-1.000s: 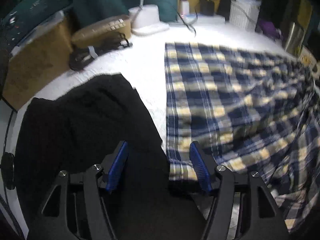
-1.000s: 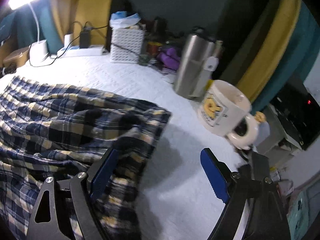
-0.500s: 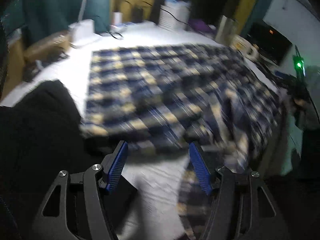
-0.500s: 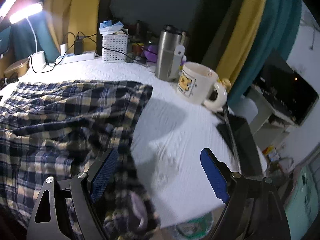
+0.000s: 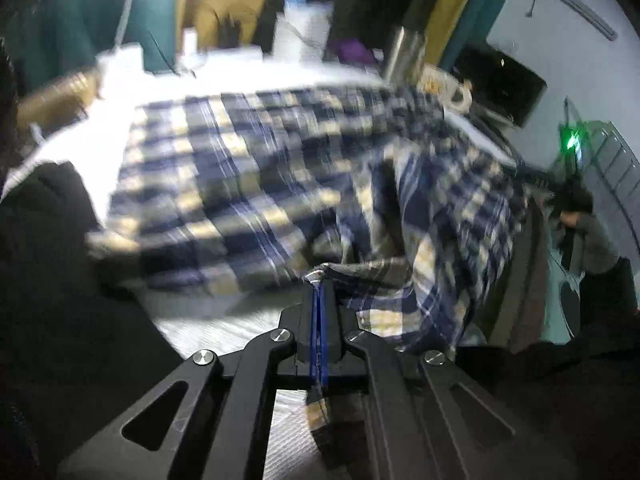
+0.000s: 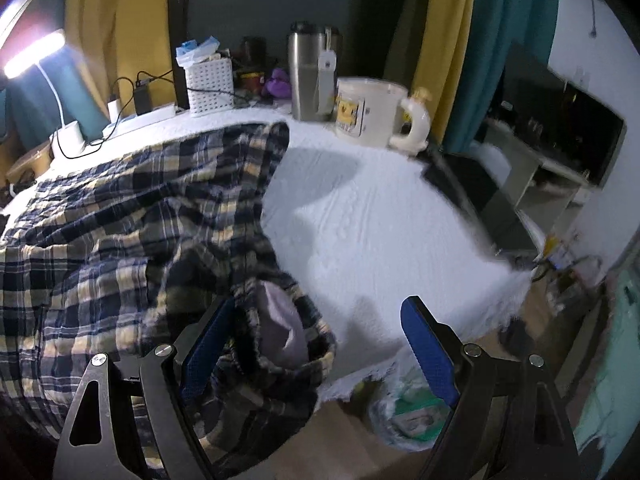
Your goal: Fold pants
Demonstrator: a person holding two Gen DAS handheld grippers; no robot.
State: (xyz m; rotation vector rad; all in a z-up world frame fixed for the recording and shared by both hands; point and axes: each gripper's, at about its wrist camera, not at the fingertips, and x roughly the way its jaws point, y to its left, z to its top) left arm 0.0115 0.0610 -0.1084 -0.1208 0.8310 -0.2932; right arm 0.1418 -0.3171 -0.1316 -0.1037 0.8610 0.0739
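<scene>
Left tongs (image 5: 318,300) are clamped on an edge of the plaid pants (image 5: 248,176); right tongs (image 6: 316,344) are spread wide around a hanging hem. Pants are draped over the white worktop (image 6: 380,216). Soft, light, limp cloth is judged best gripped at hems.

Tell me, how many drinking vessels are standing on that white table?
2. A steel tumbler stands at the table's far edge, and a cream mug stands just right of it. Clutter behind may hide others.
</scene>
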